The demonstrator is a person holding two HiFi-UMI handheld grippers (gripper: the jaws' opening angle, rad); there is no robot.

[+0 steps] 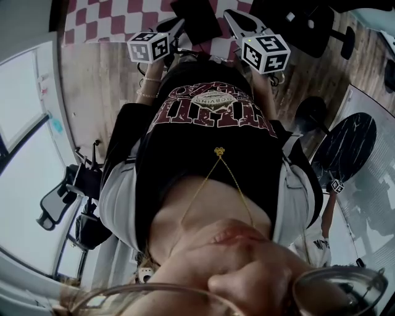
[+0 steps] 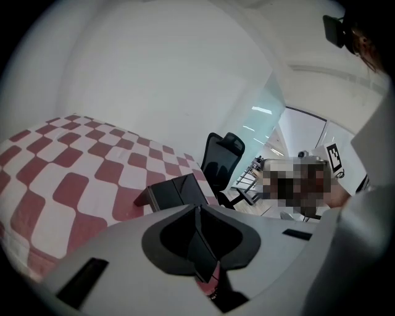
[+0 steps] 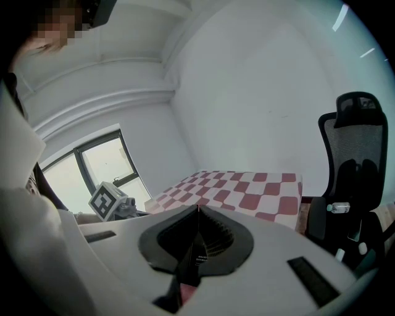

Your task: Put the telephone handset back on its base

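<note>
A black boxy object (image 1: 196,18), possibly the telephone, lies on the red-and-white checked table (image 1: 105,18) at the top of the head view. I cannot tell a handset from a base. It also appears in the left gripper view (image 2: 176,192), just beyond the jaws. My left gripper (image 1: 173,31) and right gripper (image 1: 237,21) are held in front of my chest, short of the table. The left gripper (image 2: 197,208) has its jaws pressed together with nothing between them. The right gripper (image 3: 197,210) is likewise shut and empty, pointing over the table (image 3: 247,188).
A black office chair (image 3: 355,160) stands right of the table, and another chair (image 2: 222,157) stands behind it. A dark round table (image 1: 345,148) and a second person (image 1: 321,228) are on my right. Windows (image 1: 24,136) line the left side, over a wooden floor (image 1: 99,86).
</note>
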